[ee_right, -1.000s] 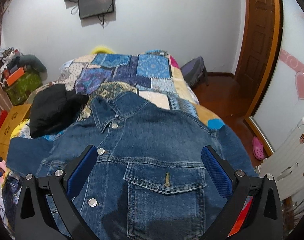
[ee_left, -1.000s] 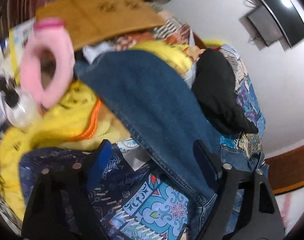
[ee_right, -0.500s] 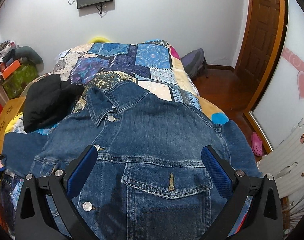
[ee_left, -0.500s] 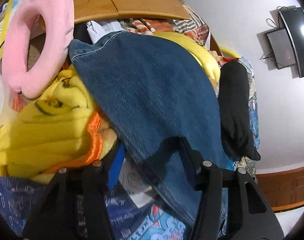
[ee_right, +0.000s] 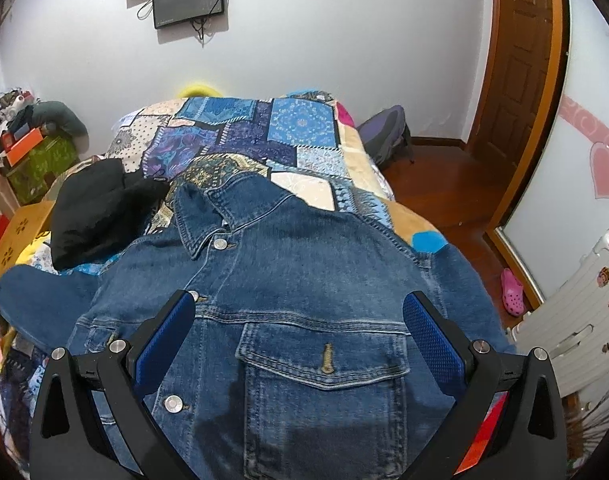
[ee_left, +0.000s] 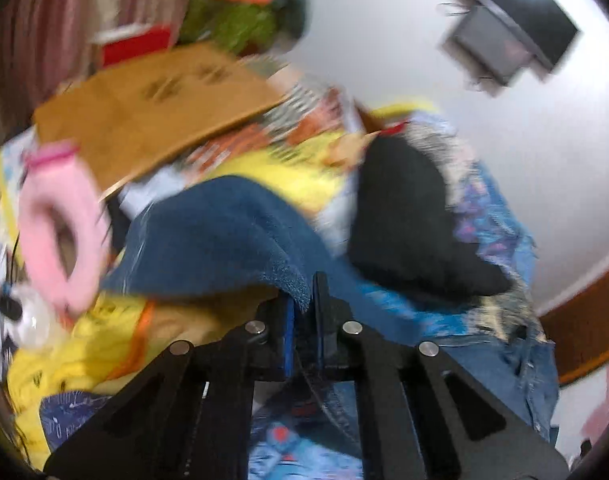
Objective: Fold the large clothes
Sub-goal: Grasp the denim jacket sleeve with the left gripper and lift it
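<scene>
A blue denim jacket [ee_right: 304,280] lies face up on the patchwork bedspread [ee_right: 264,132], collar toward the far wall. Its left sleeve [ee_left: 224,240] reaches over the bed's left side onto a pile of things. My left gripper [ee_left: 304,300] is shut on the edge of that sleeve and holds it lifted off the pile. My right gripper [ee_right: 300,336] is open and empty, hovering over the jacket's chest pocket [ee_right: 324,360].
A black garment [ee_right: 96,208] lies left of the collar. Left of the bed lie a yellow blanket [ee_left: 104,344], a pink ring cushion [ee_left: 60,224] and a wooden board [ee_left: 144,120]. A door [ee_right: 516,60], a backpack [ee_right: 384,136] and a white rack [ee_right: 576,320] stand right.
My left gripper has closed on the sleeve's edge and raised it, with the view swinging up. My right gripper has stayed open and moved slightly nearer over the jacket.
</scene>
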`<state>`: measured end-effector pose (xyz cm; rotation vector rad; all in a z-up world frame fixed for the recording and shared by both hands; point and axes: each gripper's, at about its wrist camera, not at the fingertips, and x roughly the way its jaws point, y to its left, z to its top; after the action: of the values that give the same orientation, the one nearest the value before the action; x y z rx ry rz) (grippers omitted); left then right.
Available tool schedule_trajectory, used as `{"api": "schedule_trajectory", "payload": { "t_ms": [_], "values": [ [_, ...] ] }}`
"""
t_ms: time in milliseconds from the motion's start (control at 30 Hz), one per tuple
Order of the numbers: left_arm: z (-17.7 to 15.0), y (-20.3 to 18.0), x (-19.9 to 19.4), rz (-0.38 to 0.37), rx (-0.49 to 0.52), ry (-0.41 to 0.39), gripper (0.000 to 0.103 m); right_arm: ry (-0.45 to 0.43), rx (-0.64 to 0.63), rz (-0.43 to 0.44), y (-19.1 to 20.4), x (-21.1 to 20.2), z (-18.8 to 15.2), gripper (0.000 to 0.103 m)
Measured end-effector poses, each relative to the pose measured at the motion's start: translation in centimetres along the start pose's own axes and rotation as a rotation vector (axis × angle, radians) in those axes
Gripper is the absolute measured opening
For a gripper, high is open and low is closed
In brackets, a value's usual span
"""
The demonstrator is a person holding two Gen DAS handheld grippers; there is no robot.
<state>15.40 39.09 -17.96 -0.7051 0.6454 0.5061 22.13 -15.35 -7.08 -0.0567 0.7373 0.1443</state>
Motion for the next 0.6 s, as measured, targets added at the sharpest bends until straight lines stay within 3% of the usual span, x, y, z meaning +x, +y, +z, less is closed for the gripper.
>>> {"api": "schedule_trajectory", "payload": {
  "t_ms": [133,267,433,600],
  "values": [
    [0.2,-6.5,-2.6,-0.109,0.135,-0.053,0.006,-0.020,0.007,-0.002,-0.7,-0.7,0.0,0.103],
    [-1.2,-12.6,-4.0,-0.246,0.238,-0.029,0.006,-0.032,0.015,-0.002,-1.4,-1.2,-0.2,0.103],
    [-5.6,-20.2,-3.9,-0.394,0.373,0.073,0.006,-0.030,0.042,0.010,-2.6,-1.5,-0.8,0.103],
    [-12.3,-25.9,-1.3,-0.438,0.510,0.241,0.006,-0.012,0.049,0.010,-3.4,-1.4,-1.6,0.103]
  ]
}}
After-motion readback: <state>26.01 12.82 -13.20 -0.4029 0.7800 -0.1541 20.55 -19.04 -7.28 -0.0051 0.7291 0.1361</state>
